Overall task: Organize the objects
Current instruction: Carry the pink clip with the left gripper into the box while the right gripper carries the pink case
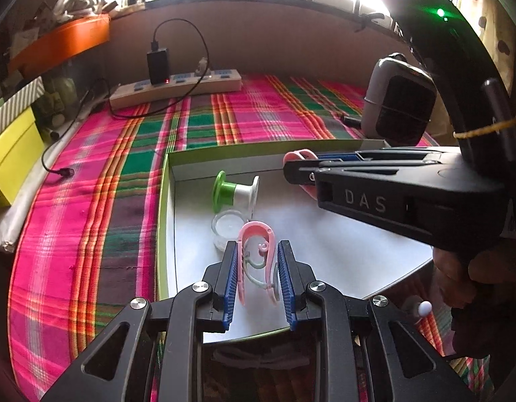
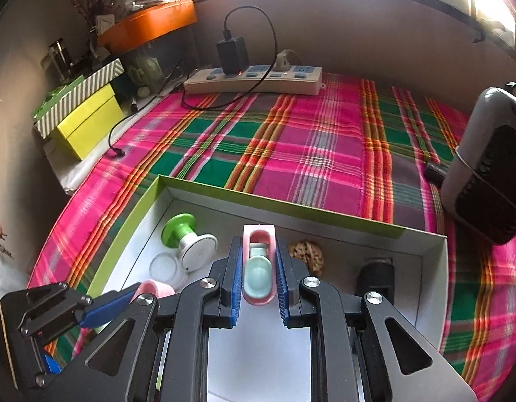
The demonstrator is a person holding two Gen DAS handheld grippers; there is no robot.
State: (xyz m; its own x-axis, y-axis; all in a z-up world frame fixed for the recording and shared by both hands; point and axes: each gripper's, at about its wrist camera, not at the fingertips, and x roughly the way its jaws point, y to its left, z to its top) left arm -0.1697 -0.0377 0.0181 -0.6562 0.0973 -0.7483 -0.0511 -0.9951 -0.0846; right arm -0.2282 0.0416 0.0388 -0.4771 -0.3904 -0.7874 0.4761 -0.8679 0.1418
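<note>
A shallow cardboard box lid with lime-green sides and a white floor (image 2: 325,214) lies on a pink, green and orange plaid cloth (image 2: 308,147), and both hand-held grippers hang over it. The left gripper (image 1: 258,251), above the lid's near left part, has its blue ribbed pads clamped on a pink and pale-green plastic clip (image 1: 258,254), while the right gripper (image 2: 258,251), above the lid's middle, is closed tight on a second pink clip with a pale-blue centre (image 2: 258,268). Inside the lid lie a green and white plastic spool (image 2: 187,241) near the far left corner, a small clear round jar (image 2: 167,268) just nearer than it, a brown wrinkled walnut-like lump (image 2: 308,254) by the far wall, and a dark cylinder (image 2: 375,274) further right.
</note>
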